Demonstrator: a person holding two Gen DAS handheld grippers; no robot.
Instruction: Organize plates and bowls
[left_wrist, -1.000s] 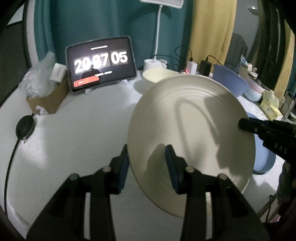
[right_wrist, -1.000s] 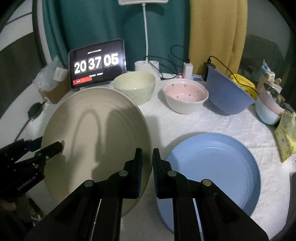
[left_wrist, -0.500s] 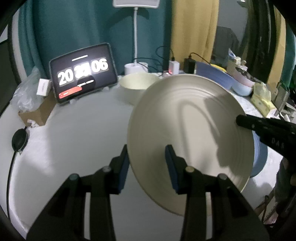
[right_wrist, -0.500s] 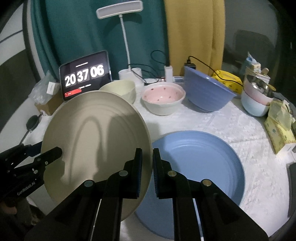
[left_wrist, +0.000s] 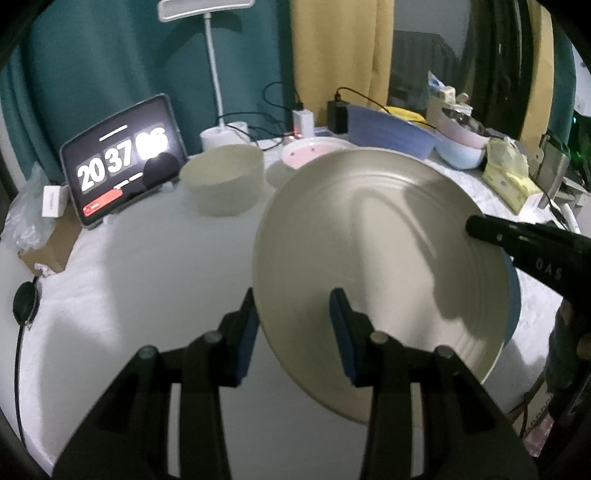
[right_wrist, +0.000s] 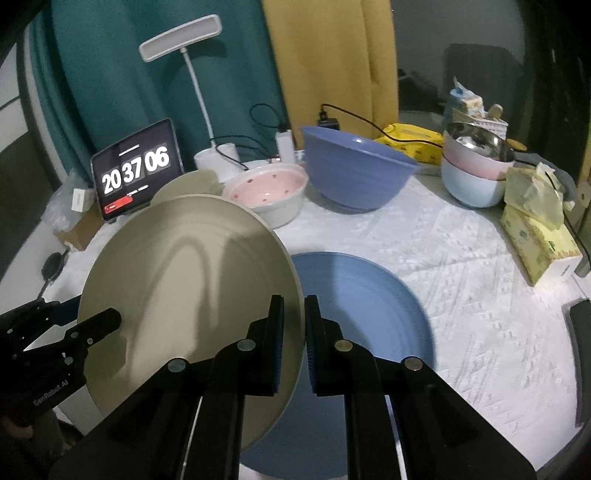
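I saw the large plate tilted above the counter, one rim in my left gripper, the opposite rim in my right gripper. Toward three o'clock lay the flat plate. At twelve o'clock stood the bowls, the tablet at eleven.

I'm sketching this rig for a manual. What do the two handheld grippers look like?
Both are matte black. The left gripper and right gripper each have two angular fingers with blue pads and silver rivets. White lettering marks each body: "GenRobot.AI" on the left, "DAS" on the right. No cables show.
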